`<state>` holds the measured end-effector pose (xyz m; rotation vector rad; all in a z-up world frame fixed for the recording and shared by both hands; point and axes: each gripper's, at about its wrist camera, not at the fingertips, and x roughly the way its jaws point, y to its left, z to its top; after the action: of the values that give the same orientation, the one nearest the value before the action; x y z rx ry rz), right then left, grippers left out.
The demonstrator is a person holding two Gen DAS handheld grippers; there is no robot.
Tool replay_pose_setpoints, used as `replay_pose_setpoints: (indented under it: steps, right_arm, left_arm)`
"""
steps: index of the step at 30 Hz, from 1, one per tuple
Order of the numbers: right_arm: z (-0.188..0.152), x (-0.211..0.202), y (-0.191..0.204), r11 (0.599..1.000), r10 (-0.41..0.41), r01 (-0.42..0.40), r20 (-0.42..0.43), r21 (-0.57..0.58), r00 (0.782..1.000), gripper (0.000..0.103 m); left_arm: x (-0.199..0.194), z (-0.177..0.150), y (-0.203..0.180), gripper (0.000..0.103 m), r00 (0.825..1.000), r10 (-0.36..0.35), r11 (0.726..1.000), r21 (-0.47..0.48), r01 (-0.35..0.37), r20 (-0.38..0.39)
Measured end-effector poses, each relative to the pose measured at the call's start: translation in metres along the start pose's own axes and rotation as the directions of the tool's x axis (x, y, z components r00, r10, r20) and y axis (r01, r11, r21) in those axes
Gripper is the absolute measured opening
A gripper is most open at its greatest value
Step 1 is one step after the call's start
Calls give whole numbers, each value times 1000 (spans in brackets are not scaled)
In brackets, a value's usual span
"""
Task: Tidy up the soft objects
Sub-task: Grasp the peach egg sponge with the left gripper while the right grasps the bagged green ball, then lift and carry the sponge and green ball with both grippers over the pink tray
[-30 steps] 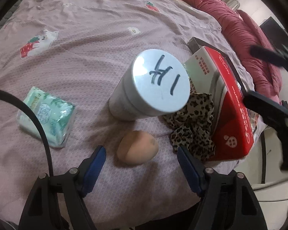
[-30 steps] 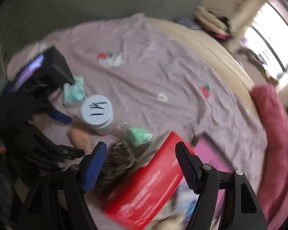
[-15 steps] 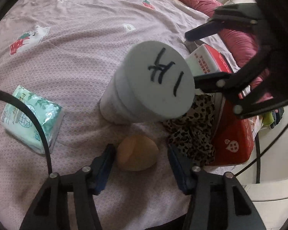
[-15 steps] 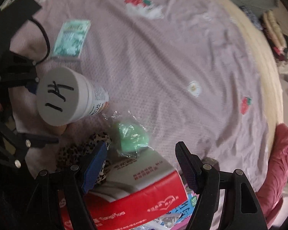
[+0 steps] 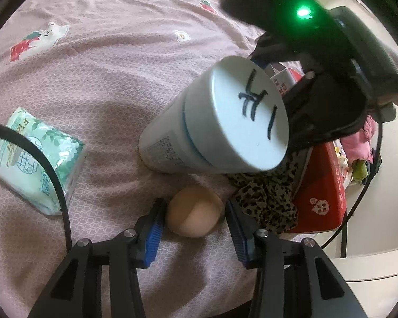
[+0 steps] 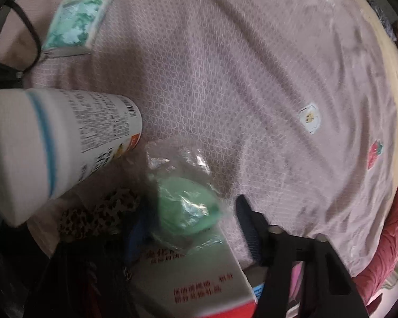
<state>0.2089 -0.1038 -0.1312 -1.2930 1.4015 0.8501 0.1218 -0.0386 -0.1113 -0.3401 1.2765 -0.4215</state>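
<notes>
We are low over the pink bedspread (image 5: 114, 84) with the left gripper (image 5: 193, 221); its blue pads have just been closing in and the peach sponge (image 5: 195, 213) sits right between them, the left pad just about at its side, a sliver of gap at the right one, so we call it apart, not yet clamped; at twelve o'clock from the sponge stands the white canister (image 5: 215, 127), scrawled lid toward us; at nine o'clock, well apart, lies the green tissue pack (image 5: 37, 161); at three o'clock the leopard cloth (image 5: 265, 198) is bunched against the red box (image 5: 321, 193).

Over to the right gripper (image 6: 188, 228); its jaws have also just been narrowing, blurred here, and the green sponge in clear wrap (image 6: 185, 206) lies between them on the edge of the box (image 6: 188, 278); we cannot tell whether the pads press it; the canister (image 6: 53, 143) leans in at nine o'clock, the leopard cloth (image 6: 98, 214) beneath it, the tissue pack (image 6: 79, 18) away at eleven.
</notes>
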Motion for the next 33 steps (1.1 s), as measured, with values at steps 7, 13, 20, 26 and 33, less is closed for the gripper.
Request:
replay_pose_setpoints:
  steps: [7,13,20,26,33]
  right_arm:
    - [-26,-19,-16,993,12,-28,136,114,991,48]
    - [-72,-58,-34,946,-49,-54,305,320,951,48]
    - [-116,-106,-16,864,-161,-96,452,494,878,48]
    - [-130,-124,-1,815,-230,-154,555,559,800,48]
    - [-150,-144,13,759,-275,-227,616,610,738,48]
  left_arm:
    - [0,1,3,44,1000,-15,1000,-11,15,6]
    - [-8,-4,5,43,1000,-8,1000,-6,8,15]
    - [-17,-13,-4,42,999,23,999,25,-24,31]
    - [-37,-20,-12,42,998,30,999,36,-32,63]
    - [-61,-28,-24,42,993,68,996,58,-73,97]
